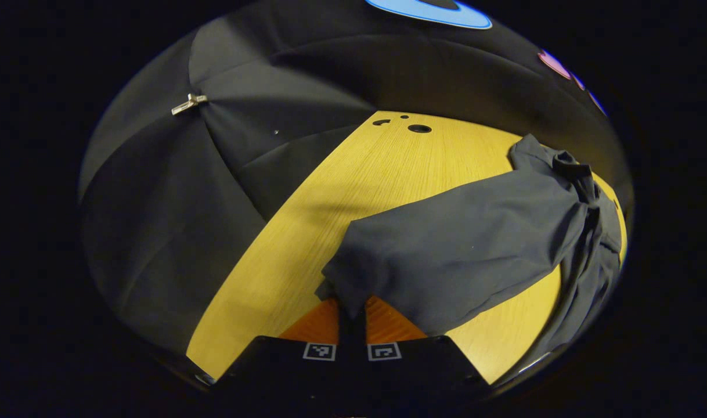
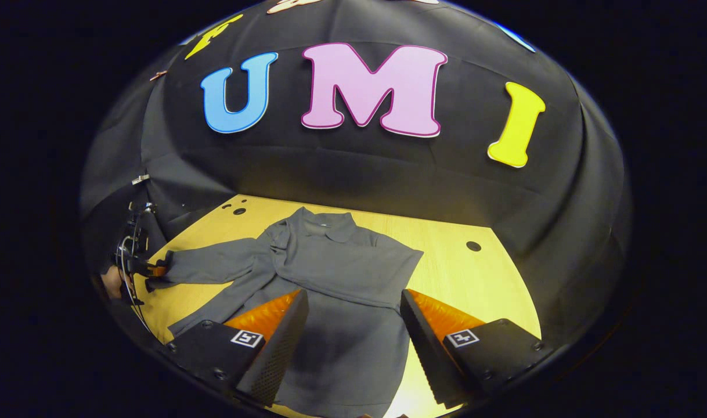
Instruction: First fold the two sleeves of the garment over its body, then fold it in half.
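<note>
Here the cuff of the grey long-sleeved cloth garment [image 1: 464, 244] is pinched in the closed left tongs [image 1: 352, 316], presumably for folding over its body. The right tongs [image 2: 353, 325] are held wide open and empty above the hem, over the yellow wooden counter [image 2: 446, 249].

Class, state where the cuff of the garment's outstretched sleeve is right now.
In the left gripper view, the cuff sits bottom centre, pinched in the left tool above the wooden table.

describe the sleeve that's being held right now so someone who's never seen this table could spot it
On the yellow wooden table lies a grey collared garment. The sleeve stretches straight out from its shoulder toward the table's edge, and the left gripper is shut on its cuff. The other sleeve already lies folded across the chest, so this is the one sticking out sideways.
</note>
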A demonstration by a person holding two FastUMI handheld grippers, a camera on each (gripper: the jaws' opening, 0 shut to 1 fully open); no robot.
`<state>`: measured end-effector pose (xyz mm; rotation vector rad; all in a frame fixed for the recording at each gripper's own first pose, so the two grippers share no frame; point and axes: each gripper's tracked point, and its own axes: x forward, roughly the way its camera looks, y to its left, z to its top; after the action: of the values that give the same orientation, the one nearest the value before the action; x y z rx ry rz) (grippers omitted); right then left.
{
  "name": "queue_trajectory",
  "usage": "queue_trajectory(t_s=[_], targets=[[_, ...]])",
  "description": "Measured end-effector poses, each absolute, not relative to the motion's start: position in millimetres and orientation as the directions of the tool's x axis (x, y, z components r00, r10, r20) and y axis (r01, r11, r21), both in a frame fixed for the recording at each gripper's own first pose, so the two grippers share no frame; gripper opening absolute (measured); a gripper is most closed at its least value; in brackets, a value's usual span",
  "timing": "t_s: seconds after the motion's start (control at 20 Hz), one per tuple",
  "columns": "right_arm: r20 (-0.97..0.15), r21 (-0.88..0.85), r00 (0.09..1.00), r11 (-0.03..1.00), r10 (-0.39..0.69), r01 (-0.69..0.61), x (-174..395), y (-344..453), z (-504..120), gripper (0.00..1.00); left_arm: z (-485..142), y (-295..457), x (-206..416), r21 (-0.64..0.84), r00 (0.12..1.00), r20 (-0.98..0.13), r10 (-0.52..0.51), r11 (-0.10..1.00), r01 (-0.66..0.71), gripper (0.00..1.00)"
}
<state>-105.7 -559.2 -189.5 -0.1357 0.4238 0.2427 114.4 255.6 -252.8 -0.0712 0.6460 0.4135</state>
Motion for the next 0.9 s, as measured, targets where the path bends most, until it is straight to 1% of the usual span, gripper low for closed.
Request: queue_trajectory(t_s=[0.1,0.15,0.2,0.4,0.6,0.9], targets=[[-0.416,-0.078,0.884,0.960,0.212,-0.267,-103.0,-564.5,-187.8,0.98,-227.2,256.9,115.4,0.047,0.745,-0.548,0.379,0.904,-0.425,0.06],[-0.415,-0.070,0.883,0.960,0.218,-0.270,-103.1,-567.7,-187.9,0.98,-213.7,256.7,116.9,0.037,0.759,-0.523,0.388,0.900,-0.435,0.02],[-0.417,-0.064,0.882,0.961,0.219,-0.269,-102.4,-571.3,-188.4,0.98,-198.8,252.0,118.3,0.015,0.776,-0.498,0.387,0.899,-0.439,0.05],[-0.409,-0.045,0.891,0.971,0.198,-0.236,-100.0,-591.8,-187.2,0.98,-141.5,240.2,131.5,-0.041,0.827,-0.418,0.376,0.902,-0.430,0.05],[-0.408,-0.016,0.896,0.980,0.177,-0.201,-105.4,-614.8,-189.5,0.98,-92.8,215.8,154.5,-0.075,0.870,-0.351,0.347,0.915,-0.396,0.05],[-0.404,-0.004,0.907,0.992,0.117,-0.130,-117.2,-657.3,-191.0,0.98,-35.0,144.8,206.6,-0.073,0.929,-0.264,0.260,0.955,-0.288,0.05]])
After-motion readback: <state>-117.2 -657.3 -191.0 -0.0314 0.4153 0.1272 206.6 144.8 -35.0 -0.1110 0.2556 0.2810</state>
